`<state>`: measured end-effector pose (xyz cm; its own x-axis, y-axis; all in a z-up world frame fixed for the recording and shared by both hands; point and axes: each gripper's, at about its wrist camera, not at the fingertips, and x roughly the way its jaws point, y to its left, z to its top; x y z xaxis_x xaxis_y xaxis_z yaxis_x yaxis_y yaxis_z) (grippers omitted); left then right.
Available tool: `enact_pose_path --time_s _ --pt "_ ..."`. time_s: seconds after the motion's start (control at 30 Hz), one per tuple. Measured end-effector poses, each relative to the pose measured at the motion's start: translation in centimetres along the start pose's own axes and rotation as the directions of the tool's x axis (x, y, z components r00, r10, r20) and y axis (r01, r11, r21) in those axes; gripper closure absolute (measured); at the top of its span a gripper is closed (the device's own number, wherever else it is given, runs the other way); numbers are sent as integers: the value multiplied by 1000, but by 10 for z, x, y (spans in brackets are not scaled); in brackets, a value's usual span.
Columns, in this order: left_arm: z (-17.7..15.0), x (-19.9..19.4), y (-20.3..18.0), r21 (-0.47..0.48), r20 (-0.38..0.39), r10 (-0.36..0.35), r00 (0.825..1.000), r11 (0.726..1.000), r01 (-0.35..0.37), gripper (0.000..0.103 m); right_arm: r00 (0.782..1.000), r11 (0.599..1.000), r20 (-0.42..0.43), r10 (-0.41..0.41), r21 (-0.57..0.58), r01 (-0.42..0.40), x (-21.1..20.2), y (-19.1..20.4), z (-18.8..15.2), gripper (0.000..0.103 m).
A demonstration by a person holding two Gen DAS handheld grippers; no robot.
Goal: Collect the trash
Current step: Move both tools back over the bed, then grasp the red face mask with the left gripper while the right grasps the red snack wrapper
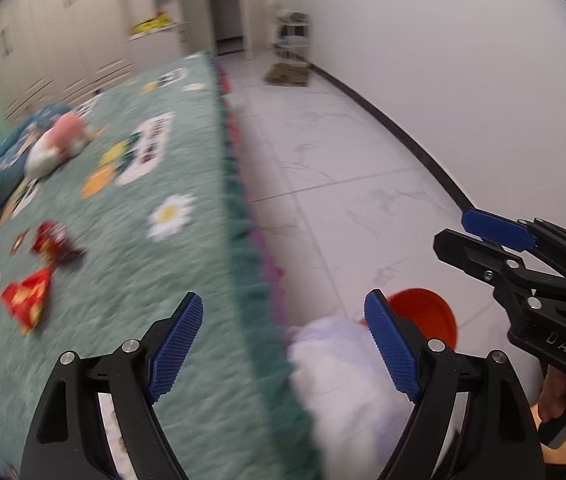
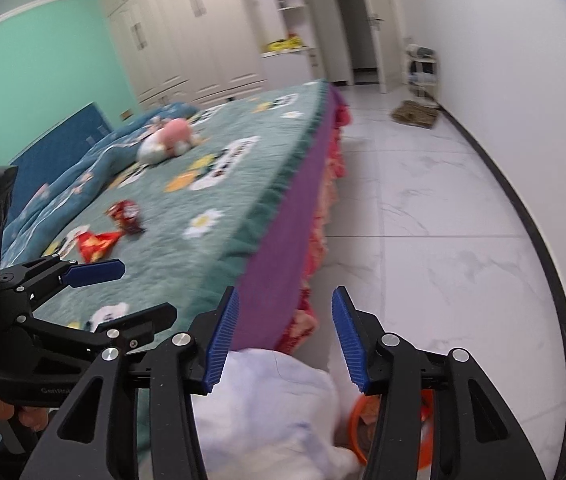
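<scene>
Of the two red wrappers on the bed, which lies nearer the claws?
The flat red-and-gold wrapper, nearer the left claw. The darker, crumpled wrapper lies beyond it, toward the pink plush.

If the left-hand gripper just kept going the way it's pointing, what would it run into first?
Probably the edge of the bed: the left gripper points down at its green blanket border, with a white bundle beside it between the open jaws. Blur hides depth, so which comes first is unclear.

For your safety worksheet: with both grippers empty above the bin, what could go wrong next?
1. The two crumpled red snack wrappers lie far in on the green floral bedspread; a reach may snag the fabric.
2. The white cloth overhangs the orange plastic bin, so dropped trash may miss.
</scene>
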<state>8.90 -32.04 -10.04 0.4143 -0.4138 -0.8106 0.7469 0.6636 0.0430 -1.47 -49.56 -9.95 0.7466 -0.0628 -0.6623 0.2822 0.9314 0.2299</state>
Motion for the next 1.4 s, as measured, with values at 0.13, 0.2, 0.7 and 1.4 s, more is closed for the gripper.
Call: enact_pose_path --time_s 0.13,0.2,0.7,1.4 --pt "-11 -16 47 -93 22 68 997 993 -65 16 998 997 -5 55 -61 -55 13 42 10 48" --pt "-17 -23 69 -137 24 98 995 986 -94 16 997 992 -14 82 -95 -83 21 63 15 48" --pt "-51 -44 200 -342 -11 213 977 917 -204 16 971 933 -101 217 -273 -237 92 198 51 46" --pt "-39 32 304 -428 -122 207 971 871 -240 16 941 879 -218 260 -350 -324 242 277 98 46"
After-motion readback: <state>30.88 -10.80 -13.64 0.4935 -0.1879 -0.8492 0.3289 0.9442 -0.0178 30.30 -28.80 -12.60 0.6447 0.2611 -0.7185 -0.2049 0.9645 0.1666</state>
